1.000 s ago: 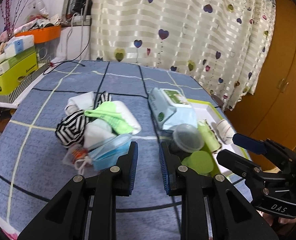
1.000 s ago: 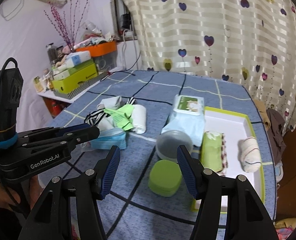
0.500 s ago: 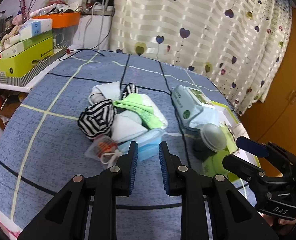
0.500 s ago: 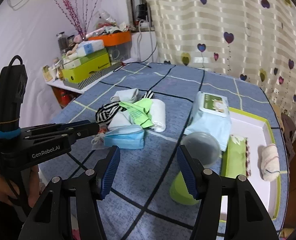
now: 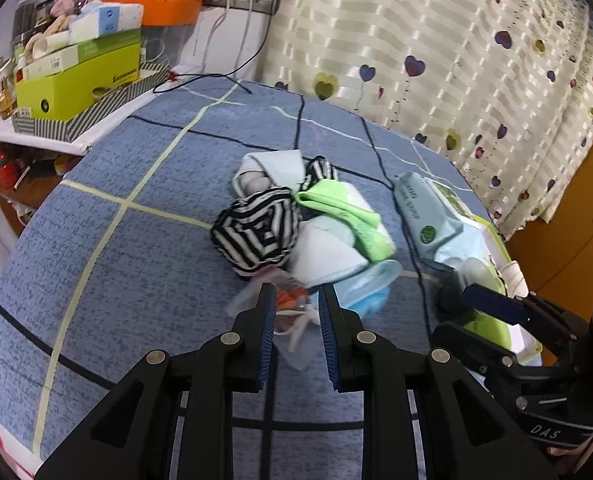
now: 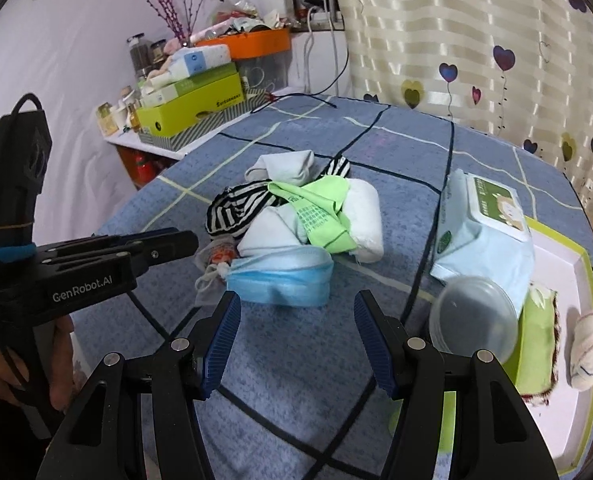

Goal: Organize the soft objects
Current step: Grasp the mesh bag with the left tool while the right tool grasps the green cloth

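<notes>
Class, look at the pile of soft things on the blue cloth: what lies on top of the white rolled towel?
A bright green sock is draped over the white rolled towel. The towel's right end shows bare; how far it runs under the sock and the pile is covered.

The pile of socks lies mid-table with the face mask before it; the tray sits right, perhaps holding two rolls.

Blue checked bed bears socks, mask, tray.
</notes>
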A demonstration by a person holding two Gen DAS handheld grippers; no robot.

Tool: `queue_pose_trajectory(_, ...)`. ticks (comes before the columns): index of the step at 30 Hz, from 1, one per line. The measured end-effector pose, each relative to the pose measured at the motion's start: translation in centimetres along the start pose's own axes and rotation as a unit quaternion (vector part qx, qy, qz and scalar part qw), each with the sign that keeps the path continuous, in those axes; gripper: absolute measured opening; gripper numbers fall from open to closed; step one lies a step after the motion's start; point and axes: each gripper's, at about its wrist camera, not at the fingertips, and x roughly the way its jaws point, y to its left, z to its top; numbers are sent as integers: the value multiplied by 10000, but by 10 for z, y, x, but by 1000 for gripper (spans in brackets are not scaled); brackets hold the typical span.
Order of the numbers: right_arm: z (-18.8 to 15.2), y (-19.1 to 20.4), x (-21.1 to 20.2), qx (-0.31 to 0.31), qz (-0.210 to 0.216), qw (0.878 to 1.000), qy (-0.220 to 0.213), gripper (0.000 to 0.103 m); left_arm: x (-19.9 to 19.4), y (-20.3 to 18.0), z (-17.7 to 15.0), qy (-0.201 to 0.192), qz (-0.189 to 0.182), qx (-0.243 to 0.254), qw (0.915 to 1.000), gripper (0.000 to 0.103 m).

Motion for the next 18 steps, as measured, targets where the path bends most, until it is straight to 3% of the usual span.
queue_pose_trajectory(8, 26, -5, 22, 20, -161, 9999, -31, 59, 5, 19, 4, -1, 33, -207, 9998, 23)
queue_pose_trajectory(18, 63, -8, 81, 37, -260, 9995, 145, 59, 12, 37, 5, 40, -123, -396, 9991, 25)
